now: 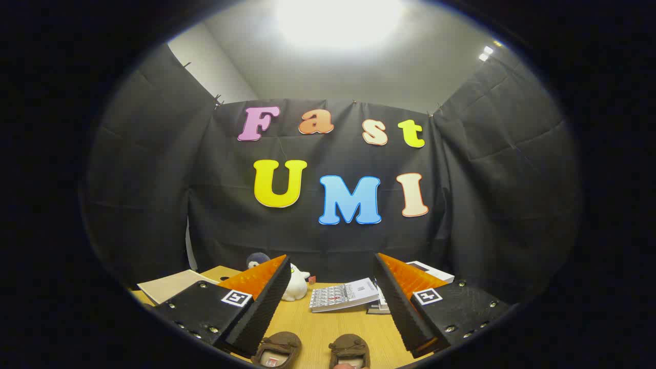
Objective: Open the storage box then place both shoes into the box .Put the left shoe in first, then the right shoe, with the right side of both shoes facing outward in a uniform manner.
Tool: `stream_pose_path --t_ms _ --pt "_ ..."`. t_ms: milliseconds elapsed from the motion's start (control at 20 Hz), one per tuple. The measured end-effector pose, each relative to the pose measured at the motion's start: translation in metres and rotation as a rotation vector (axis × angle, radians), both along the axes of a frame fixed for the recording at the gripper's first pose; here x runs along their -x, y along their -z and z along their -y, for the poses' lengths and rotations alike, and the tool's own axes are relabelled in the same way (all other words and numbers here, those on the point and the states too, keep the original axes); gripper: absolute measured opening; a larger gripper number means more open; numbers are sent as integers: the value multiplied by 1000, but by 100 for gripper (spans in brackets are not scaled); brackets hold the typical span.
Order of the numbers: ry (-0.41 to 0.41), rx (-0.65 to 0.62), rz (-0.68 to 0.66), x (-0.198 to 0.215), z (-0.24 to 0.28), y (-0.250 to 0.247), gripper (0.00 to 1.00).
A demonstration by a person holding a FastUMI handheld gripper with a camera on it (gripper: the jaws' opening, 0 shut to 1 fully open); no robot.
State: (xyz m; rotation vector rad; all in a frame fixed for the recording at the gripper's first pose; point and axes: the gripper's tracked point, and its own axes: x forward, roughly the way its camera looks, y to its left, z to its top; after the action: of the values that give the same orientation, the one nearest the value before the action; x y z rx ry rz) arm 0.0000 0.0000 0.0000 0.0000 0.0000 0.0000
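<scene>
1. Black cloth walls surround a wooden counter (328, 320).
2. Gripper (328, 307) jaws stand wide apart, holding nothing.
3. Two brown shoes (277, 349) (350, 351) lie side by side between the jaws.
4. Beyond the jaws: a plush toy (297, 284) and a booklet (343, 294).

A wooden surface (328, 323) carries a few stray things. A small white plush toy (297, 287) with a dark blue cap sits near the back wall. Beside it lies a white booklet (344, 294) printed with rows of small pictures, next to a stack of books (380, 305). A tan board (169, 284) lies at the far side.
</scene>
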Motion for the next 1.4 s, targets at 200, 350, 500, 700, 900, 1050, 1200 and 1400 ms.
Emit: stream_pose_path --t_ms 200,350,500,700,900,1050,1200,1400 --pt "2 9 5 -3 2 -9 99" --pt "-3 28 13 -5 7 -16 99" --pt "-7 16 17 -5 8 -20 99" --pt "7 18 55 0 23 -35 99" --pt "0 17 66 5 30 -36 99" --pt "14 -36 71 7 34 -37 99" --pt "4 -44 57 5 27 -24 99" --pt "-70 -79 15 6 -4 -1 99"
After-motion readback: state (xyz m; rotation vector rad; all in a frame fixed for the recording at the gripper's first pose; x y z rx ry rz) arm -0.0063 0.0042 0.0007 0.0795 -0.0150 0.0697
